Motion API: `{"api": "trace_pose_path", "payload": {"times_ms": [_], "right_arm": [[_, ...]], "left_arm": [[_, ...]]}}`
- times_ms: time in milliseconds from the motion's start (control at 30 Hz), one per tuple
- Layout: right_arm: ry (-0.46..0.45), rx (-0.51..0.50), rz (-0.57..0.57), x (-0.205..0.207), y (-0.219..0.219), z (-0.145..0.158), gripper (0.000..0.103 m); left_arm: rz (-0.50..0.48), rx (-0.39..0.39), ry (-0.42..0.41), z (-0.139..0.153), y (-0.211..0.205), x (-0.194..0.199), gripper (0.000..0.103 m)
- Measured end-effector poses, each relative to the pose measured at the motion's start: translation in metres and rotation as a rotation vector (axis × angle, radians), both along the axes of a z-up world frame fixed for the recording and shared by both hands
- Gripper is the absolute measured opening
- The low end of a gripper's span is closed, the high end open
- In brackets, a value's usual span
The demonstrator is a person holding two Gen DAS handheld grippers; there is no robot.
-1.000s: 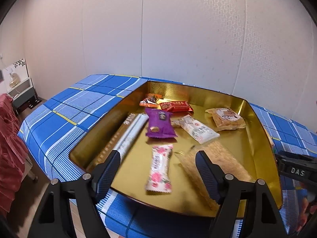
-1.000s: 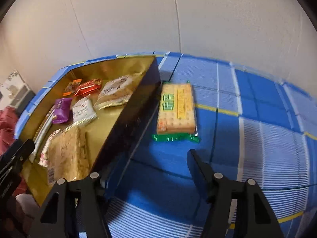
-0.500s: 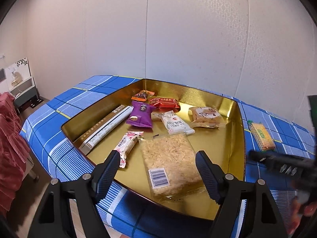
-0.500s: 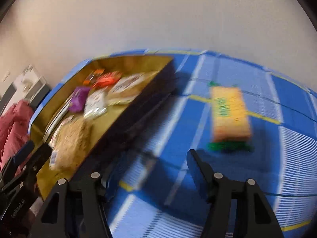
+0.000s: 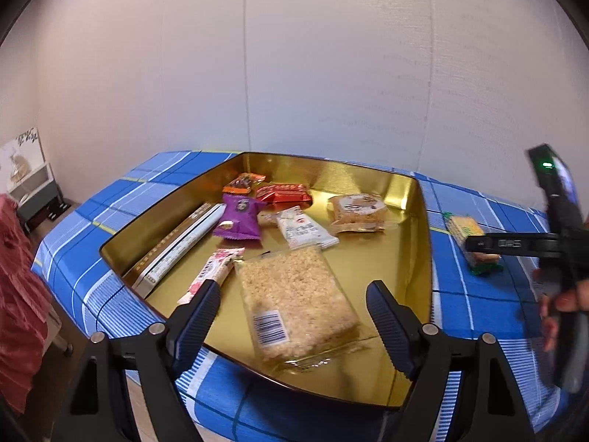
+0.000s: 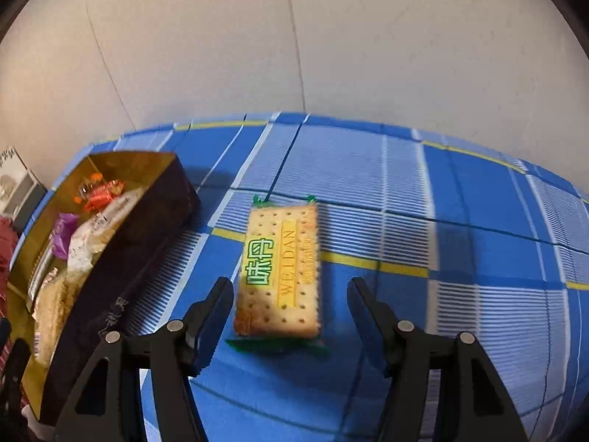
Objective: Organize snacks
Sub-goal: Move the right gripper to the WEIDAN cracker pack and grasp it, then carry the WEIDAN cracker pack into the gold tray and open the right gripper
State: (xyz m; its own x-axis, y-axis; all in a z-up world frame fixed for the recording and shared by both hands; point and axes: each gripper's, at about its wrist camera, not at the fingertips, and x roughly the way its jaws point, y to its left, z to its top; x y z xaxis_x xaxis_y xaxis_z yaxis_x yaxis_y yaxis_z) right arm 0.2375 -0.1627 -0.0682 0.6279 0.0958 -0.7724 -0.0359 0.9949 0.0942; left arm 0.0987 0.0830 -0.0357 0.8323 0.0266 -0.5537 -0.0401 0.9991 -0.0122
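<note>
A gold tray (image 5: pixel 405 199) on the blue checked tablecloth holds several snacks: a clear pack of rice crisps (image 5: pixel 294 302), a purple pack (image 5: pixel 241 217), a pink bar (image 5: pixel 213 280) and a long box (image 5: pixel 176 246). My left gripper (image 5: pixel 293 291) hovers over the tray's near edge with its jaws opening; the rice crisps lie below, untouched. A green-edged cracker packet (image 6: pixel 281 269) lies flat on the cloth to the right of the tray's dark outer wall (image 6: pixel 121 265). My right gripper (image 6: pixel 290 285) stands open above the packet, one finger on each side, neither pressing.
A pale wall closes the table's far side. Red cloth (image 5: pixel 18 294) and a small shelf (image 5: pixel 29 184) sit off the table's left end. Bare tablecloth (image 6: pixel 478 258) stretches right of the packet. A hand (image 5: pixel 567 302) holds the right gripper at the left view's right edge.
My right gripper has swung right, away from the tray, and now straddles the cracker packet. The left view has drawn back from the tray, and the rice crisps now show whole.
</note>
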Motion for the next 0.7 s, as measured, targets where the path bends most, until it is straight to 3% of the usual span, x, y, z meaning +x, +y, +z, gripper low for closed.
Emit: {"api": "trace_pose_path", "payload": {"times_ms": [100, 167, 233, 467, 700], "right_arm": [[0.011, -0.038, 0.026, 0.003, 0.009, -0.008, 0.064], [-0.012, -0.07, 0.045, 0.001, 0.013, -0.011, 0.049], [-0.019, -0.087, 0.067, -0.005, 0.011, -0.011, 0.049], [-0.022, 0.013, 0.059, -0.037, -0.029, -0.008, 0.049], [-0.05, 0.07, 0.037, -0.068, -0.066, -0.008, 0.049]], "left_arm": [[-0.033, 0.016, 0.002, 0.002, -0.009, -0.003, 0.084], [-0.053, 0.032, 0.006, 0.003, -0.016, -0.004, 0.084], [-0.084, 0.063, 0.014, 0.004, -0.027, -0.007, 0.084], [-0.187, 0.186, 0.005, 0.006, -0.074, -0.022, 0.085], [-0.235, 0.184, 0.042, 0.004, -0.1, -0.022, 0.085]]}}
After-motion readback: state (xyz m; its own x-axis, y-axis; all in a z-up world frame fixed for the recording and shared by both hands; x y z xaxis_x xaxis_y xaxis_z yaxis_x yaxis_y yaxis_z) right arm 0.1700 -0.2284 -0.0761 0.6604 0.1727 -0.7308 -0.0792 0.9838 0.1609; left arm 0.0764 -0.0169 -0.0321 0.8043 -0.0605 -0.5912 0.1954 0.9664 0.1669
